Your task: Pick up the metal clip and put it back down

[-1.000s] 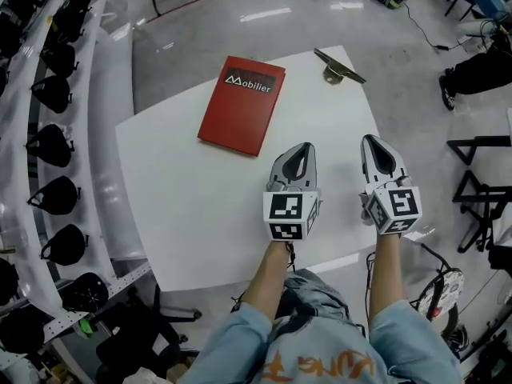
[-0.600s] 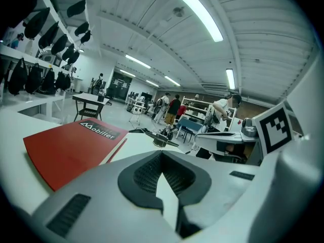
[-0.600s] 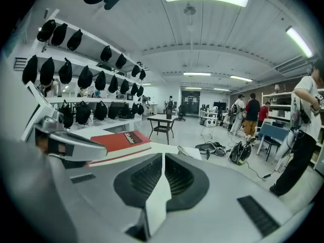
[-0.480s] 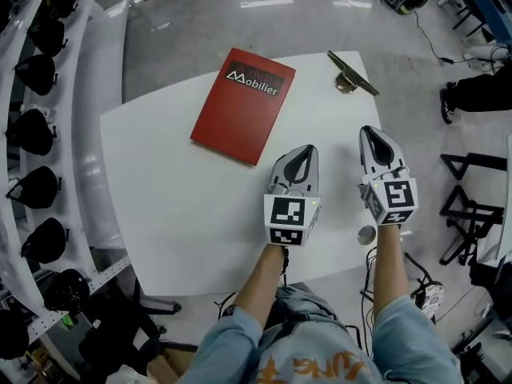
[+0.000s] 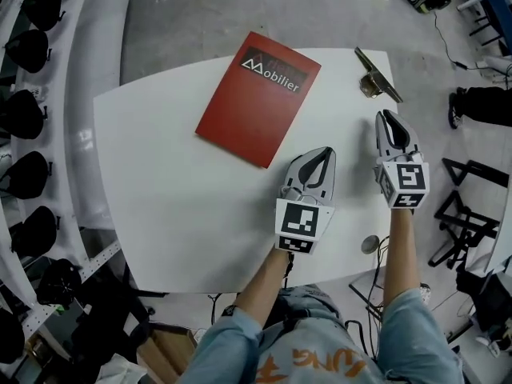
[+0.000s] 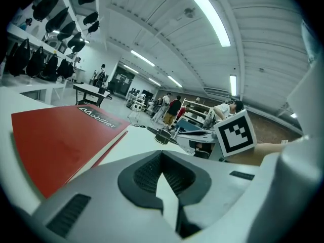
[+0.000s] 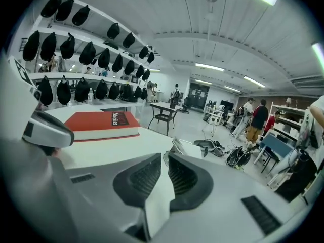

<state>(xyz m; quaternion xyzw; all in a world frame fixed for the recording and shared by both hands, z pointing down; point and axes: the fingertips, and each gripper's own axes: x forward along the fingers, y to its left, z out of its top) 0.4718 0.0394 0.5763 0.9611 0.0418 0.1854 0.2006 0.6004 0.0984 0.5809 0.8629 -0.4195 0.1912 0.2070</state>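
Red book (image 5: 258,98) first, lying flat and angled on the far left-centre of the white table (image 5: 160,174), well clear of the action. Moving across, the left gripper (image 5: 322,154) hovers over the near middle of the table with its tips pressed together and nothing between them. It looks like a bystander for this one.

Next over, the right gripper (image 5: 387,117) sits near the table's right edge. Its jaws stand only a narrow slit apart and are empty, and its own view looks through that slit straight toward the target. That target, the metal clip (image 5: 376,77), rests on the far right corner of the table, just ahead of the right gripper and apart from it. Nothing has been picked up yet, so the reach looks like the step in hand.

To do it well, the right jaws should spread wider before closing in (that slit won't swallow much). The clip sits very close to the corner, so a forward nudge could slide it off. Better to come down from above, straddle the body rather than the thin long arm, close gently, and lift straight up.
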